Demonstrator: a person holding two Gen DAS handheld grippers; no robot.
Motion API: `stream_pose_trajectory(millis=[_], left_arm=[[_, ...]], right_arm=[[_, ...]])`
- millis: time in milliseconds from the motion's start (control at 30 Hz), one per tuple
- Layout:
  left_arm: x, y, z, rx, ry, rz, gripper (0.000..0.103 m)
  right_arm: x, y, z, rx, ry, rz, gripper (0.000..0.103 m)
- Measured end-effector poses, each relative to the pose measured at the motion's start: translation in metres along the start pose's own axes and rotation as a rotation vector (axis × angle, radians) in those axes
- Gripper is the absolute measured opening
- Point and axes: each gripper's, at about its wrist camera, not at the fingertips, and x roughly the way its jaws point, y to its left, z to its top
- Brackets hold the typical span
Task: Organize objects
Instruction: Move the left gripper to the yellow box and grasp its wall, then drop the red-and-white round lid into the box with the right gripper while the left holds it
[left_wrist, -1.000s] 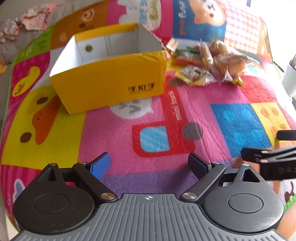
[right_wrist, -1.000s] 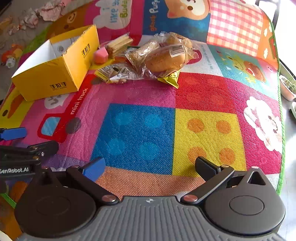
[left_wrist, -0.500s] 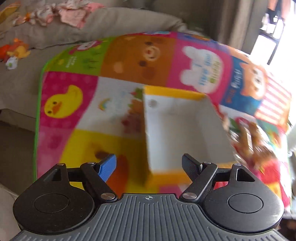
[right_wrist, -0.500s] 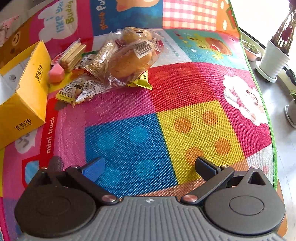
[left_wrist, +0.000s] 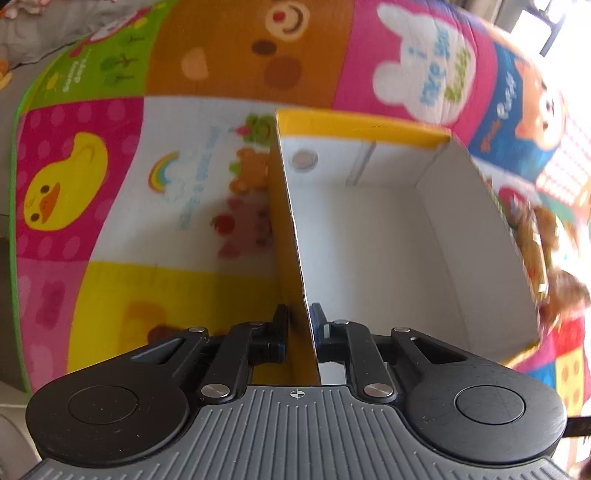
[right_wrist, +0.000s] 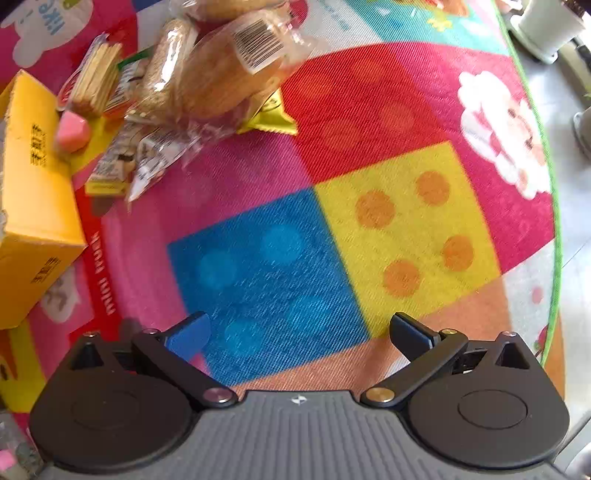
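Note:
An open yellow cardboard box (left_wrist: 388, 240) with a white inside stands on the colourful play mat; it looks empty. My left gripper (left_wrist: 300, 325) is shut on the box's left wall, one finger outside, one inside. The box also shows at the left edge of the right wrist view (right_wrist: 33, 221). A pile of wrapped snacks lies beside it: a bagged bread roll (right_wrist: 236, 70), a sesame bar (right_wrist: 166, 70), wafer sticks (right_wrist: 94, 81), a pink sweet (right_wrist: 72, 131) and small packets (right_wrist: 125, 162). My right gripper (right_wrist: 299, 332) is open and empty above the blue and yellow squares.
The play mat (right_wrist: 406, 221) ends in a green edge at the right (right_wrist: 554, 221), with grey floor and white plant pots (right_wrist: 546, 29) beyond. In the left wrist view the mat's left edge (left_wrist: 14, 184) borders a grey surface.
My left gripper moved up to the box and shut on its left wall. My right gripper moved forward toward the snack pile and stays open.

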Motion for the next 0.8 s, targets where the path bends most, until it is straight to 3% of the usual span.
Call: stream_pose_trajectory(millis=[67,167,300,433,533,567,633,733,800], left_arm=[[-0.003,-0.007,-0.01,0.088,0.024,0.019,0.014],[-0.011,-0.014,-0.026,0.182,0.064,0.028,0.013],[-0.019,-0.01,-0.039,0.16,0.129,0.027,0.009],[-0.018,-0.014,-0.047,0.093,0.163,0.055,0.009],[-0.013,-0.017,-0.051,0.012,0.179,0.071,0.009],[-0.013,-0.017,-0.052,-0.015,0.181,0.079,0.009],[-0.014,-0.02,-0.053,-0.036,0.186,0.099,0.008],[-0.014,-0.018,-0.054,-0.099,0.216,0.115,0.008],[-0.013,-0.018,-0.05,-0.084,0.227,0.122,0.008]], right_arm=[[-0.019,0.004,-0.012,-0.013,0.015,0.042,0.103],[-0.075,0.017,-0.04,-0.096,-0.065,0.023,0.103],[-0.158,0.017,-0.054,-0.192,-0.273,-0.026,0.103],[-0.201,0.016,-0.033,-0.29,-0.436,-0.092,0.103],[-0.191,0.014,0.012,-0.299,-0.443,-0.076,0.098],[-0.184,0.015,0.029,-0.299,-0.417,-0.046,0.092],[-0.17,0.024,0.064,-0.316,-0.371,0.068,0.092],[-0.131,0.061,0.116,-0.359,-0.292,0.195,0.092],[-0.108,0.098,0.146,-0.42,-0.295,0.228,0.089]])
